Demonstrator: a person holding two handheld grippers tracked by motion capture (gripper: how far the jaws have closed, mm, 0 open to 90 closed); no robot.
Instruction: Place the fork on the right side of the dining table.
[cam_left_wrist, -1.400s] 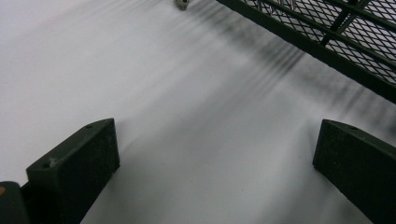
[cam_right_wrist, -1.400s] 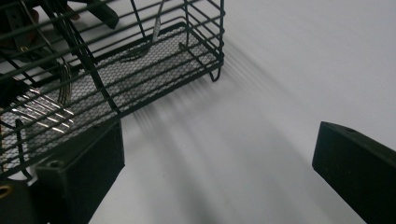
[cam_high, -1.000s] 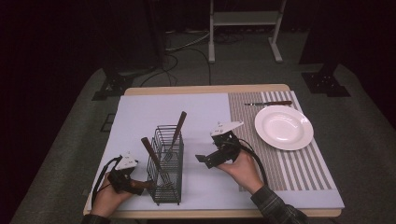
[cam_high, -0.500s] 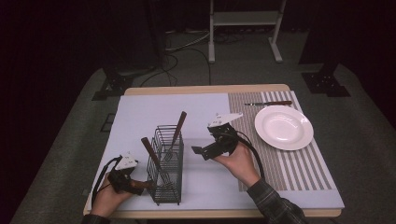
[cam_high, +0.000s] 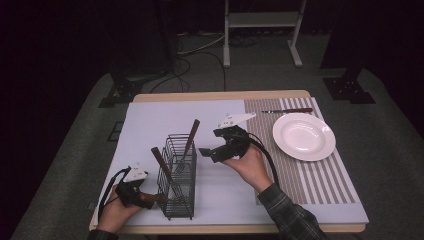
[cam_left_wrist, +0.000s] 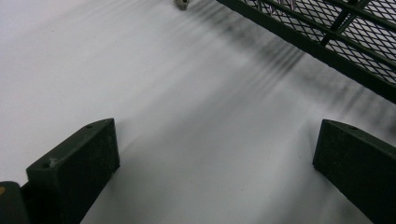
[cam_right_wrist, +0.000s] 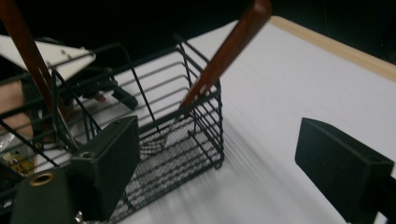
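The black wire cutlery basket (cam_high: 178, 175) stands on the pale mat near the left front of the counter (cam_high: 220, 95). Two wooden-handled utensils lean in it: the far wooden-handled utensil (cam_high: 189, 138) tilts up and to the right, and the near wooden-handled utensil (cam_high: 161, 163) tilts up and to the left.

The right gripper (cam_high: 214, 151) hangs above the mat just right of the basket, aimed left at it. Its jaws have just been closing a little but stand well apart with nothing between them. In the right gripper view the far utensil (cam_right_wrist: 229, 51) lies ahead and up from the jaws, its long axis running steeply from the basket (cam_right_wrist: 187, 135) toward the top of the picture. This is the nearer hand to that handle, so a reach for it would probably go left and slightly up, with the jaws turned across the slanted handle.

The left gripper (cam_high: 147, 197) rests low at the basket's near left side, jaws apart and empty, with the mesh wall (cam_left_wrist: 327, 42) just ahead.

Counted: one basket, two utensils in it, one round white plate (cam_high: 303, 135) on the striped placemat at the right, and one wooden-handled knife (cam_high: 287, 110) just beyond the plate.
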